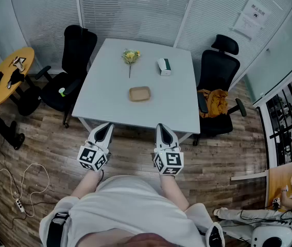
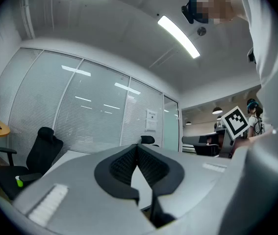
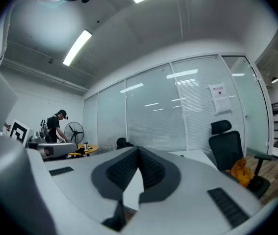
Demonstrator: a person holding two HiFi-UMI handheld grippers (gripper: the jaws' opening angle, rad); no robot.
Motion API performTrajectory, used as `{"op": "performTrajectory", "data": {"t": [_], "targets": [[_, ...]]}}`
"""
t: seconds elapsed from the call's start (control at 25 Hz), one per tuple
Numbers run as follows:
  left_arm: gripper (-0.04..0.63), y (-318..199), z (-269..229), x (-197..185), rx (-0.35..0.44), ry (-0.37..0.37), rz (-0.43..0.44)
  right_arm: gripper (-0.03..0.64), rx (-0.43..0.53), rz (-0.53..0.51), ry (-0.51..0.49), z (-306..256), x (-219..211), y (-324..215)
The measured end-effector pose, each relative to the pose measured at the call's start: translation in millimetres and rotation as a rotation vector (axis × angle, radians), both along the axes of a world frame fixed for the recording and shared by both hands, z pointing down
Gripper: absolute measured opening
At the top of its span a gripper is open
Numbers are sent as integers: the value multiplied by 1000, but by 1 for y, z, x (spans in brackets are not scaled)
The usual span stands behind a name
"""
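Both pinched shut, tips meeting, nothing between: left claw (image 1: 105, 128), right claw (image 1: 162, 129). Both hang just off the white desk (image 1: 109, 76) at its near edge. The wooden tray (image 1: 139, 93) lies at the desk's middle, apart from both claws. The flowers (image 1: 131, 56) and tissue box (image 1: 164, 66) are nearer its far edge.

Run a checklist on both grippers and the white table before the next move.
1. Left gripper empty: ok, jaws together with nothing between them.
2. Right gripper empty: ok, jaws together with nothing between them.
3. Jaws open enough to take hold of something: not ok, both are shut.
4. Grippers over the table: not ok, their tips are only at its near edge.
5. Way to the wooden tray: ok, only bare tabletop lies between it and the near edge.
6. Flower bunch and tissue box apart from the tray: ok, both lie farther back.
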State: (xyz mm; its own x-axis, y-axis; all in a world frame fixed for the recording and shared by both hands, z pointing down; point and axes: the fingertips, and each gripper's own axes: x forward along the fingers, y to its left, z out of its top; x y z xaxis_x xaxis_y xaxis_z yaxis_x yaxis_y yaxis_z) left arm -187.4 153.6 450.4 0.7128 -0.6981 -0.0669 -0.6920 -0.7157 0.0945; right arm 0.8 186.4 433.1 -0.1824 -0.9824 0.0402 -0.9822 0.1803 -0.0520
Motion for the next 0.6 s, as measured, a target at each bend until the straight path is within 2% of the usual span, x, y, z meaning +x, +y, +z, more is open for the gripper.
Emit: {"op": "performTrajectory", "data": {"t": [0.36, 0.6], "targets": [[9, -14, 0, -23, 6, -13, 19, 8, -8, 25, 12, 1, -23, -12], [9, -30, 2, -40, 16, -16, 41, 8, -2, 40, 57, -1, -44, -22]]}}
